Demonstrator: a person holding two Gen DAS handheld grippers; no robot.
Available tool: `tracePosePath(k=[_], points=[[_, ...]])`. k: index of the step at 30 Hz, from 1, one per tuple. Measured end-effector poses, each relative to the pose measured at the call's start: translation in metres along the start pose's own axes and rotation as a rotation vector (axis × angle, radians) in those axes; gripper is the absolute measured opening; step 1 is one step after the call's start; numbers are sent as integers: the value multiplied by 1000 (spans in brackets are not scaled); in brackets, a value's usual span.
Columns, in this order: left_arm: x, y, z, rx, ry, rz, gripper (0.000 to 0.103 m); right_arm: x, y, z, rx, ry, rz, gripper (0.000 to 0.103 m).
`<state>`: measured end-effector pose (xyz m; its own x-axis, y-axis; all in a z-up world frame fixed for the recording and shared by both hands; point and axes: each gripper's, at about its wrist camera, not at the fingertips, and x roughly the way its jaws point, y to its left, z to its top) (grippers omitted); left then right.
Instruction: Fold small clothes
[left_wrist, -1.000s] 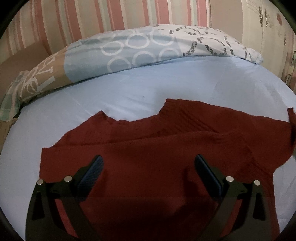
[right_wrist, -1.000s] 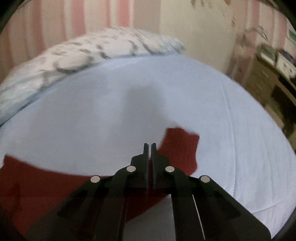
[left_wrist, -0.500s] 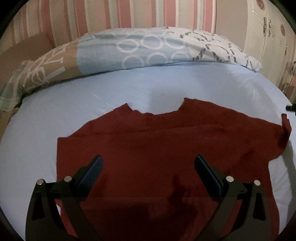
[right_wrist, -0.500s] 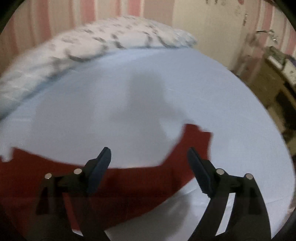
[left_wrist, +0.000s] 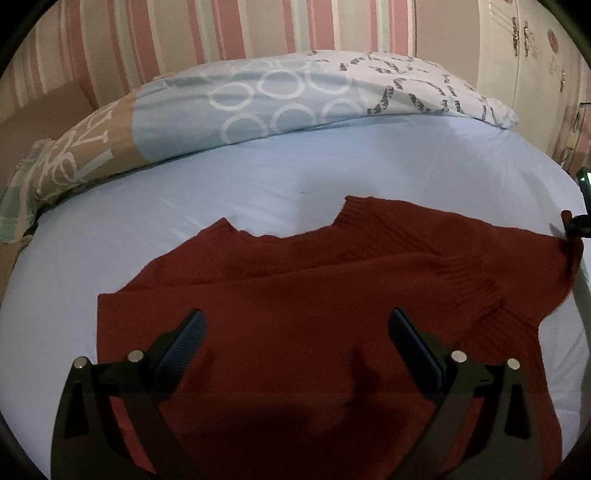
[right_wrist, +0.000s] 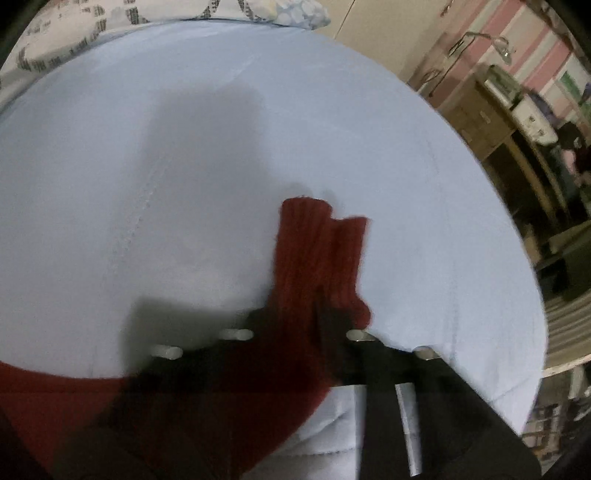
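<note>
A dark red knitted sweater (left_wrist: 314, 288) lies flat on the light blue bed sheet (left_wrist: 258, 177), neckline toward the pillows, one sleeve folded across its front. My left gripper (left_wrist: 295, 332) hovers open over the sweater's lower body, nothing between its fingers. The sweater's right sleeve cuff (right_wrist: 317, 243) stands bunched up between the fingers of my right gripper (right_wrist: 314, 314), whose jaws are closing on it. The picture there is blurred. In the left wrist view the right gripper (left_wrist: 578, 225) shows at the far right edge, on the sleeve tip.
Patterned pillows and a duvet (left_wrist: 258, 96) lie along the head of the bed against a striped wall. A white wardrobe (left_wrist: 532, 55) stands at the right. Wooden shelving with clutter (right_wrist: 517, 122) is beyond the bed's right edge.
My right gripper went from shut to wide open, sank toward the bed and closed around the sleeve cuff, which now stands bunched. The left gripper stayed open over the sweater.
</note>
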<state>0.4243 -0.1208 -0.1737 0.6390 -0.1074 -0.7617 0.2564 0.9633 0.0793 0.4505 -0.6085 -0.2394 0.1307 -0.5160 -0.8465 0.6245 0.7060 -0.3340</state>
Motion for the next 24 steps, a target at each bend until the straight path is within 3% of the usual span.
tracePosePath(k=[5,8,14,17,24], points=[[-5,-2,-2,6,-11,-5,99,-5,-9,-2,28,-35,48,13],[-8,-1,-1,10,-15,-1,99,-31,-24,-12,56,-135,102,13],[-22,7,2,-6,-39,-4,99,-108,-32,-55,-10,-382,250,13],[-30,12,2,-11,-49,-3,99,-156,-16,-80,-52,-467,351,13],[-46,33,-6,-31,-54,15,99,-260,73,-130,-212,-513,664,13]])
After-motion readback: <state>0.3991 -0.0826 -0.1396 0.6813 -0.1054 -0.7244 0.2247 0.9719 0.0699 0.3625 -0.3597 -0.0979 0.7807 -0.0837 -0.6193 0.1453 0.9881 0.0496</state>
